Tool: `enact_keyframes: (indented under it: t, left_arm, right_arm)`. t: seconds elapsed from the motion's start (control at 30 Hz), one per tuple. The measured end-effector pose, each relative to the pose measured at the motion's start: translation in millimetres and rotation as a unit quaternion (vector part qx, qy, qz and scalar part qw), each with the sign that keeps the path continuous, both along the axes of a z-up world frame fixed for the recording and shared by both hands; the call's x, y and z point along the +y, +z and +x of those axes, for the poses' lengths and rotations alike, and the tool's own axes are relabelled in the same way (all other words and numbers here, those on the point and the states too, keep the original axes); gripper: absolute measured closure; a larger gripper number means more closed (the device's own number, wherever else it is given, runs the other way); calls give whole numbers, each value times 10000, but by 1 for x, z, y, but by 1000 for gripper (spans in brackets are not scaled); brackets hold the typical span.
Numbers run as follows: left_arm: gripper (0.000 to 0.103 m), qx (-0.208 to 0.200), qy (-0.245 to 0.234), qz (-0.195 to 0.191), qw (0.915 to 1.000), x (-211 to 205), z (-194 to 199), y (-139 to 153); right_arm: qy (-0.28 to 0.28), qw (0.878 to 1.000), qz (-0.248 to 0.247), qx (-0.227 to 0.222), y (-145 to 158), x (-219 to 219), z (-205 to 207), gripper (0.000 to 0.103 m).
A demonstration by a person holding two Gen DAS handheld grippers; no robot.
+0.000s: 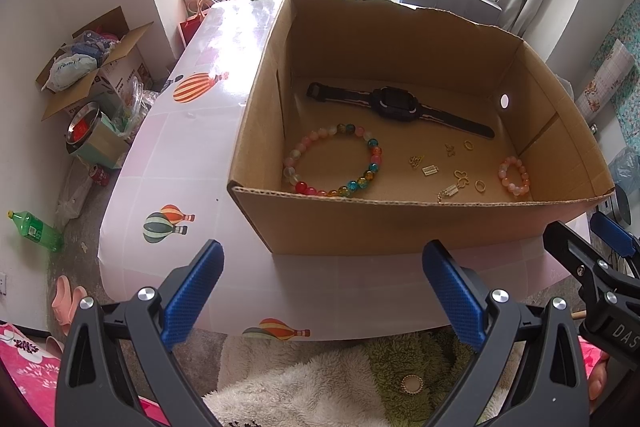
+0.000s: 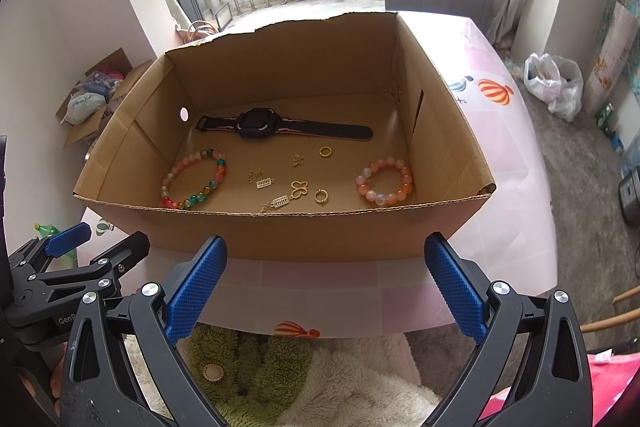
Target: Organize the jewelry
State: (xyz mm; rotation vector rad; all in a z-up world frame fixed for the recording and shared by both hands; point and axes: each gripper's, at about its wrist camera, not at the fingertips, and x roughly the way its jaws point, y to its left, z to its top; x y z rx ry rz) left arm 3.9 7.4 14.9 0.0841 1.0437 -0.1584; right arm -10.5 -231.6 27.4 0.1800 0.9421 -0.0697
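A black watch (image 2: pixel 260 125) lies flat on the floor of an open cardboard box (image 2: pixel 280 231), toward the far wall. Its long axis runs side to side across the box; in the right wrist view the rounded strap tip points right and the buckle end points left, toward a small hole in the box's left wall.

Nearer the front, a multicoloured bead bracelet (image 2: pixel 196 179) lies flat at the left, and a smaller pink-and-orange bead bracelet (image 2: pixel 384 181) lies at the right. Between them are scattered small gold pieces: a ring (image 2: pixel 325 151) just in front of the watch strap, a butterfly-shaped charm (image 2: pixel 299 189), a second ring (image 2: pixel 321 196) beside it, and several tiny charms too small to make out. The one nearest the front wall is partly cut off by the box's edge.

The box sits on a table (image 2: pixel 516 163) covered in a pink cloth printed with hot-air balloons. The box's far rim is torn and ragged.

The left gripper (image 1: pixel 322 279) and the right gripper (image 2: pixel 326 277) both hover before the box's front wall, outside it, fingers spread wide apart and holding nothing. Each shows at the edge of the other's view.

Below the table edge lies fluffy white and green fabric (image 2: pixel 280 367).
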Motion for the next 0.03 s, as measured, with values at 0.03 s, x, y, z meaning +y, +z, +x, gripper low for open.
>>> enact_keyframes:
  t: [0.03]
  left_arm:
    - [6, -1, -7, -1, 10000, 0, 1, 0]
  right_arm:
    - [0, 10000, 2, 1, 0, 0, 0, 8]
